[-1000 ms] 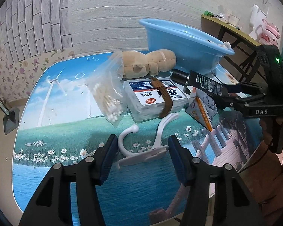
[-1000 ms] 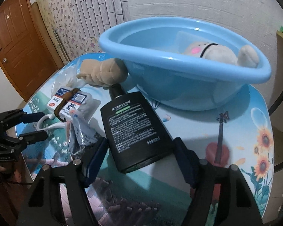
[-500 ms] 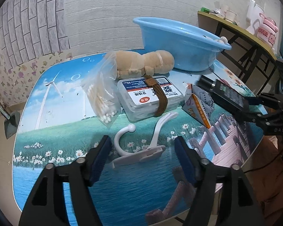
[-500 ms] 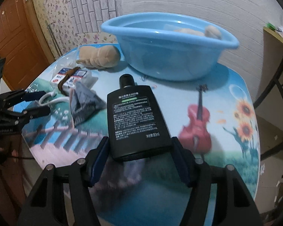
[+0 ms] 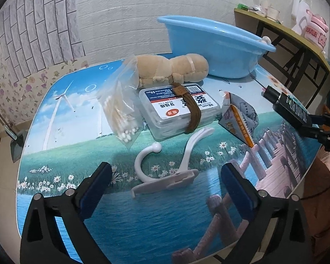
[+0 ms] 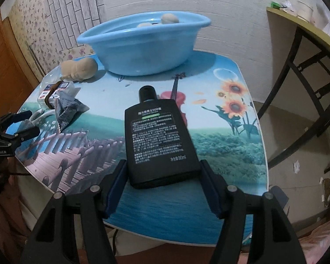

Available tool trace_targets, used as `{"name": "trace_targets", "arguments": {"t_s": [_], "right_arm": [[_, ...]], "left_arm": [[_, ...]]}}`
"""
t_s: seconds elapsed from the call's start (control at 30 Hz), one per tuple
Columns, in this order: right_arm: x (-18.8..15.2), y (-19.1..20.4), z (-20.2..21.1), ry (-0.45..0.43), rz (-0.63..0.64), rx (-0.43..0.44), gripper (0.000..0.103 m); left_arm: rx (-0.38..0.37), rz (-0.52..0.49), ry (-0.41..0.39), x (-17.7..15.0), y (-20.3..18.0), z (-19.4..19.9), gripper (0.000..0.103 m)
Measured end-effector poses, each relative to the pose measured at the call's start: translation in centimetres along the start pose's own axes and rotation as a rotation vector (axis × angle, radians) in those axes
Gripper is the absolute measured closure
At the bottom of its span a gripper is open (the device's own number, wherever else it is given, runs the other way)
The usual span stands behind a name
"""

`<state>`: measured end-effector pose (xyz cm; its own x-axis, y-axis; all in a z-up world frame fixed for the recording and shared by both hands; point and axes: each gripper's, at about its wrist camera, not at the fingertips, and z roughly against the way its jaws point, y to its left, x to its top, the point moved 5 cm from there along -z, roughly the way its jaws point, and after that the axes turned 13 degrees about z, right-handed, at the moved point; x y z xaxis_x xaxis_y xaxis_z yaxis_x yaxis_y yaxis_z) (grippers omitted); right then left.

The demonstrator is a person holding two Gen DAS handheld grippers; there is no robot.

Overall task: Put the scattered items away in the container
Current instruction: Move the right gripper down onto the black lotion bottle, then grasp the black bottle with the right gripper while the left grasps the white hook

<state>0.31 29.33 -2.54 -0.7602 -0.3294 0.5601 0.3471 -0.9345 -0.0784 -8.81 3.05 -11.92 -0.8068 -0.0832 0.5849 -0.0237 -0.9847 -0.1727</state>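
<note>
Blue basin at 12 o'clock on the table, holding at least one pale plush toy; only its rounded tops show above the rim.

Right gripper clamped on the base of a flat black bottle, cap pointing toward the basin; bottle looks lifted clear of the tabletop, not yet deposited.

Left gripper jaws have just been opening and stand wide, nothing pressed; a white plastic hook lies on the table between them.

Still out: tan plush toy at 11 o'clock beside the basin, cotton swab bag, clear toothpick box with brown strap, crumpled paper carton.

Judgement: early; most items remain.
</note>
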Motion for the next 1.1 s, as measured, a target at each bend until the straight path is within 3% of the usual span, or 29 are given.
{"name": "trace_targets", "arguments": {"t_s": [0.1, 0.3, 0.57, 1.1], "right_arm": [[0.3, 0.8, -0.5, -0.002, 0.034, -0.043, 0.038], [1.1, 0.7, -1.4, -0.037, 0.027, -0.033, 0.036], [1.4, 0.5, -2.3, -0.102, 0.024, -0.046, 0.000], [1.5, 0.4, -2.3, -0.150, 0.008, -0.076, 0.000]], "left_arm": [[0.013, -0.016, 0.000, -0.1, -0.3, -0.2, 0.000], [0.023, -0.002, -0.017, 0.2, -0.2, -0.4, 0.000], [0.030, 0.016, -0.061, 0.5, -0.1, -0.7, 0.000], [0.032, 0.028, -0.102, 0.6, 0.0, -0.9, 0.000]]}}
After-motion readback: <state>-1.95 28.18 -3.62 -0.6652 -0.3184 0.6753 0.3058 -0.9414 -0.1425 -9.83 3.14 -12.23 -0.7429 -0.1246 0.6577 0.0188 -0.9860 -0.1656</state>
